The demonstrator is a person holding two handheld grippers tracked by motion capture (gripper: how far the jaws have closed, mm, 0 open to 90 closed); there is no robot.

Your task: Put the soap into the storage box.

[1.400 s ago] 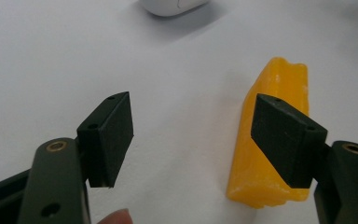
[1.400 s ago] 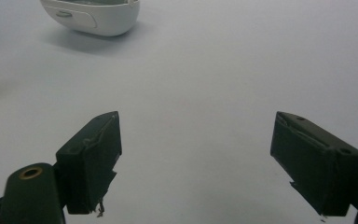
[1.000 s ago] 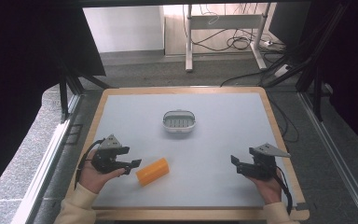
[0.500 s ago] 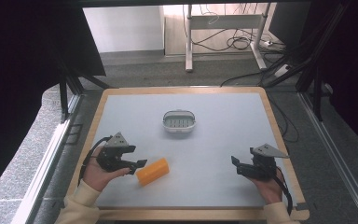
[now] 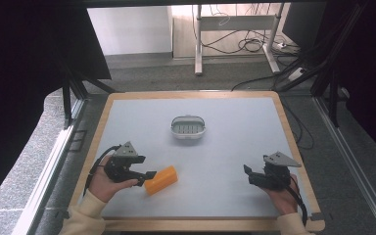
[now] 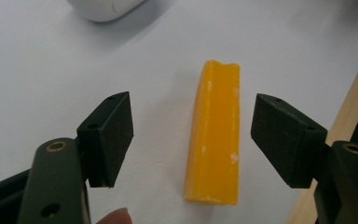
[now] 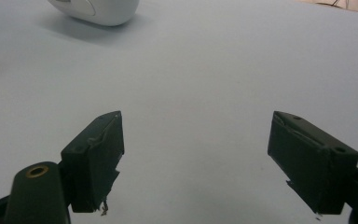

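We held the left gripper low over the near left part of the table, its jaws spread wide and pointing at the orange soap bar. From above, the jaw tips reached the bar's left end, and we could not tell from there whether they touched it. In the left gripper view the left gripper stood with one black jaw on each side of the orange soap bar, bare table showing between each pad and the bar, so nothing was clamped. The bar lay flat on the pale surface, its long axis running away from the camera between the jaws, a shallow groove along its top face. A fingertip showed at the bottom edge of that view.

The white soap dish sat near the middle of the table, well apart from the bar, with a slotted grey insert inside it; its rim also showed at the top of the left gripper view.

We held the right gripper over the near right part of the table, well apart from both things. In its own view the right gripper had its jaws wide apart with nothing between them but bare table, and the white soap dish lay far ahead at the upper left.
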